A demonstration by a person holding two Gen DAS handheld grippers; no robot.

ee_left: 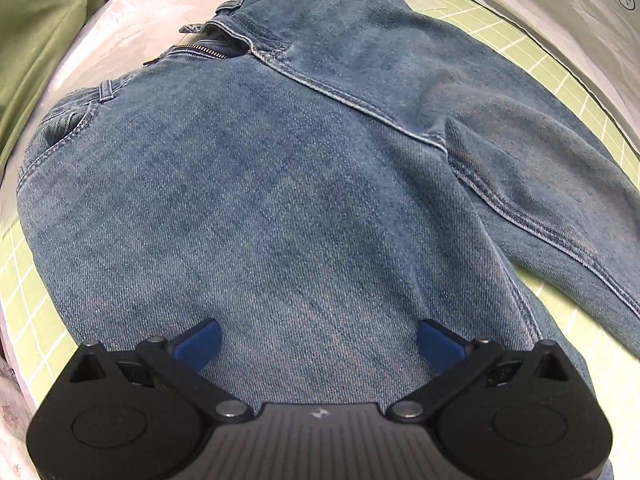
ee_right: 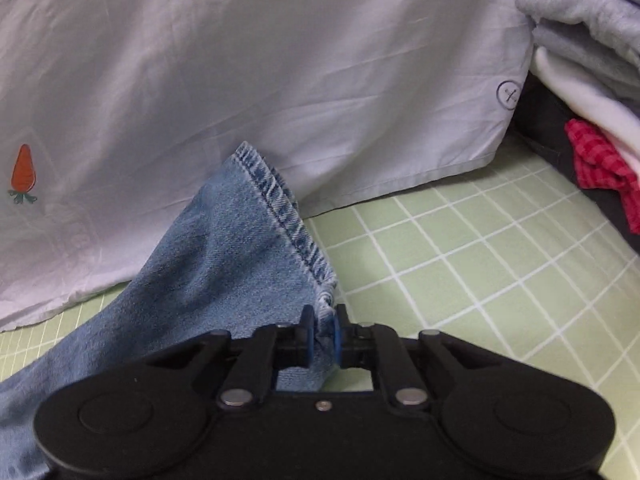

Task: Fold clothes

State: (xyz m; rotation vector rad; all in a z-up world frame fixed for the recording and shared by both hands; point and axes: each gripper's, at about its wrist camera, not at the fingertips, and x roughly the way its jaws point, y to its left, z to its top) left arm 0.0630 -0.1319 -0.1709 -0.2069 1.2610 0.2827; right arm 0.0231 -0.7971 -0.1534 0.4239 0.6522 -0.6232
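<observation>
The right tongs pinch the hem corner of the jeans leg, beside a white pillowcase on the green checked sheet.

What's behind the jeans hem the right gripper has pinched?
Behind the jeans hem, held in the right gripper, lies a white sheet with a carrot print. Whatever the sheet covers is hidden.

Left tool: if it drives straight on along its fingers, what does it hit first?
Most likely the blue denim jeans. The left tool hangs open right over the upper leg panel, nothing between. How much gap remains can't be told from this view.
</observation>
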